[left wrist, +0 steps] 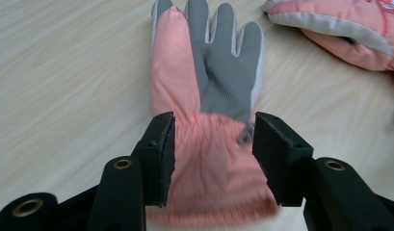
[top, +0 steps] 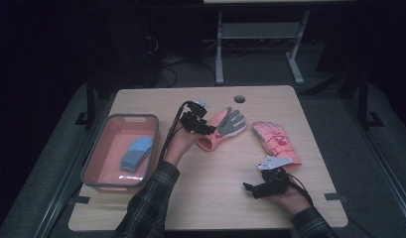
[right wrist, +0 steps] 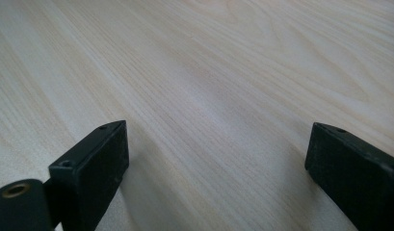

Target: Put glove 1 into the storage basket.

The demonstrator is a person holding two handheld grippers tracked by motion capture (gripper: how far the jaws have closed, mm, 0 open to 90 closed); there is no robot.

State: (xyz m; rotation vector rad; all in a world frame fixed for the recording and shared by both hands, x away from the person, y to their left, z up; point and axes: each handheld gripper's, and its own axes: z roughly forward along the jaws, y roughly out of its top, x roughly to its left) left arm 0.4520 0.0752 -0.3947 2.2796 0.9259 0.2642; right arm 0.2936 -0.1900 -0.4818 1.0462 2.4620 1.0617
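Straddling pink glove's cuff (left wrist: 214, 159), left claw (left wrist: 214, 139) half-closed, pads not yet pinching; slippery fabric may slide free. Right claw (right wrist: 214, 159) open, idle.

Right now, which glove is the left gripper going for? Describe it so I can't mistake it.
On the wooden table, right of the pink bin, two pink gloves lie side by side. It is the left glove, its cuff between the left gripper jaws. Its grey palm faces up; the other glove shows pink.

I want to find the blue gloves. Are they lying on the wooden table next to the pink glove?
No, the folded blue gloves lie inside the pink plastic tub at the table's left side.
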